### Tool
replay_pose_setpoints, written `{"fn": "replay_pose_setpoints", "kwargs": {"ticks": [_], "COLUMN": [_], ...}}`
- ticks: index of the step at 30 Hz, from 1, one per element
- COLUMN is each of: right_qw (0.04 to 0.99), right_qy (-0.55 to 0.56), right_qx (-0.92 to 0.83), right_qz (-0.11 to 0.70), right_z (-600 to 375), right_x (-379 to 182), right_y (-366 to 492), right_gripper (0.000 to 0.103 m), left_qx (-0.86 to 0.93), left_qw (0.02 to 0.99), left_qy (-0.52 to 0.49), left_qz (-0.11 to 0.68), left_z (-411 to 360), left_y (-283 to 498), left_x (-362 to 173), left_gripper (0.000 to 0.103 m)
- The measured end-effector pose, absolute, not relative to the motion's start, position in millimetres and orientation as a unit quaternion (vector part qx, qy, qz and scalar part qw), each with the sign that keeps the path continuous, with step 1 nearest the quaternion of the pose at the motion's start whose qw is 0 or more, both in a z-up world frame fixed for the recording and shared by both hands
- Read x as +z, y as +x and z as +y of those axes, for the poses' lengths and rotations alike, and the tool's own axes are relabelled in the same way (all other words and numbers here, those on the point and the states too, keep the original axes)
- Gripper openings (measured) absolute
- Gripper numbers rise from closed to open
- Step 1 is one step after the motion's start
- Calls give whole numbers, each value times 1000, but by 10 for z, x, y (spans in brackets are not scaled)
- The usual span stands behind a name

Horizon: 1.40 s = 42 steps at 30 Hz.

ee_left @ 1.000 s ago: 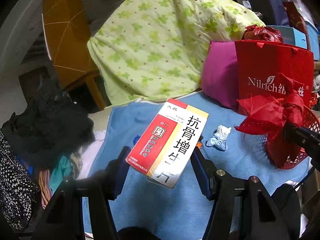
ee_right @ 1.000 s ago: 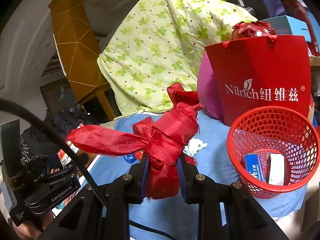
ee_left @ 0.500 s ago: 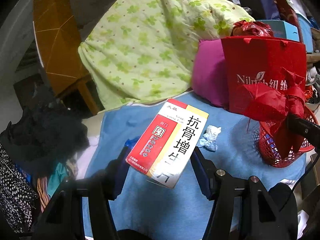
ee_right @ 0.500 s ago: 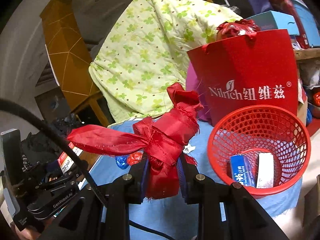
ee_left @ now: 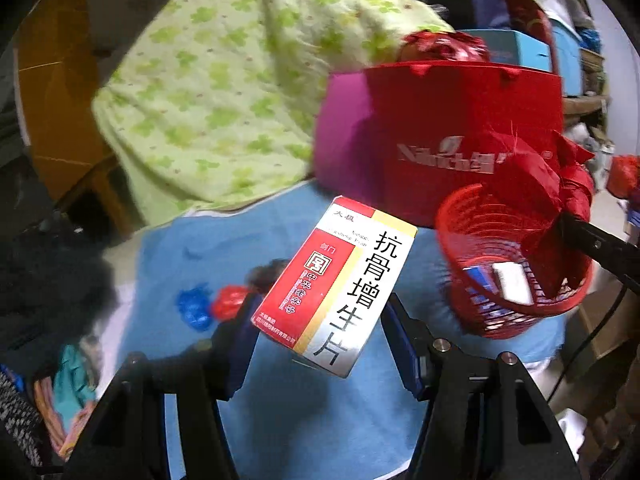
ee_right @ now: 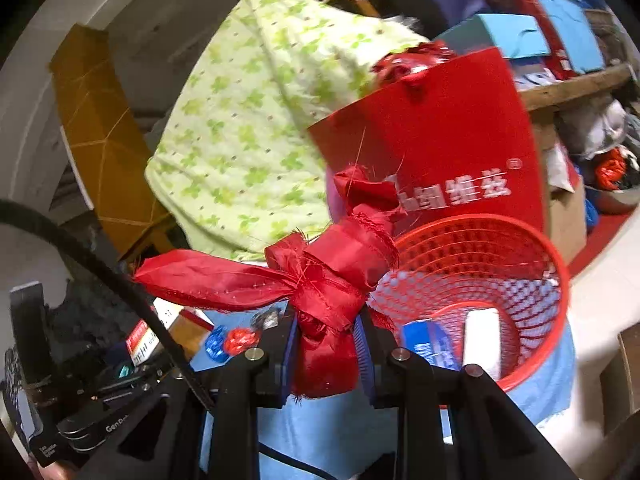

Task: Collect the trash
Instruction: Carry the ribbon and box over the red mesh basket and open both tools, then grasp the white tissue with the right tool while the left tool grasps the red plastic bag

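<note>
Left wrist view: left gripper (ee_left: 320, 332) jaws clamped on medicine box (ee_left: 340, 284), left of red basket (ee_left: 508, 320). Right gripper (ee_right: 326, 344) pinches red cloth (ee_right: 320, 276) beside the basket's rim.

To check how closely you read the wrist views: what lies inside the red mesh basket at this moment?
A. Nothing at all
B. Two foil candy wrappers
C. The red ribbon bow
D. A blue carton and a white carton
D: in the right wrist view a blue carton and a white carton lie on the floor of the red mesh basket, while the red ribbon bow is clamped in the right gripper beside it.
</note>
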State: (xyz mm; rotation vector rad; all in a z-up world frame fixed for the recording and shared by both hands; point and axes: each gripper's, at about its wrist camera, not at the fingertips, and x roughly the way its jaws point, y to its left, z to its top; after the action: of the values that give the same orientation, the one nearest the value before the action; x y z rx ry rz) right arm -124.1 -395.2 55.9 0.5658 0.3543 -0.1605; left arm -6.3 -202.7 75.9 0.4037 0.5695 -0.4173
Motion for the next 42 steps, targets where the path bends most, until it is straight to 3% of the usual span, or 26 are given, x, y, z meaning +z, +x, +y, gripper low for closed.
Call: {"fn": "replay_pose_setpoints", "kwargs": {"ticks": [17,20,21,22,28,34,42], "right_qw": [883,874,872,872,894,925,936], "right_qy": [404,425,431,434,401,346,294], "right_qx": [-139,-132,-128,-128,-122,-65,50], "right_qz": [195,197,192,186,159,144,189], "right_z": [-5038,-5082,-5093,-5089,-4931,-4522,-3682], "right_x": [1,-57,-62,-57,132,390,496], "right_y": [-1299,-1301,-1313,-1322,-1379,-1255,-647], "right_gripper": [31,42,56,63,65,65,65], "left_qx": [-349,-344,-344,-343,-315,-231,-97], "left_qw": [854,854,854,855,870,888,908], "left_qy": [225,225,223,221,198,161,98], "left_qz": [312,319,321,321,325,362,396], "left_z": [-3336,-3345,-3324,-3295,-2837,-1877,-675], "left_y": [75,100,111,114,221,561,951], "left_x": [457,405,395,393,352,93,-249], "left_gripper": [64,66,66,66,67,67,67]}}
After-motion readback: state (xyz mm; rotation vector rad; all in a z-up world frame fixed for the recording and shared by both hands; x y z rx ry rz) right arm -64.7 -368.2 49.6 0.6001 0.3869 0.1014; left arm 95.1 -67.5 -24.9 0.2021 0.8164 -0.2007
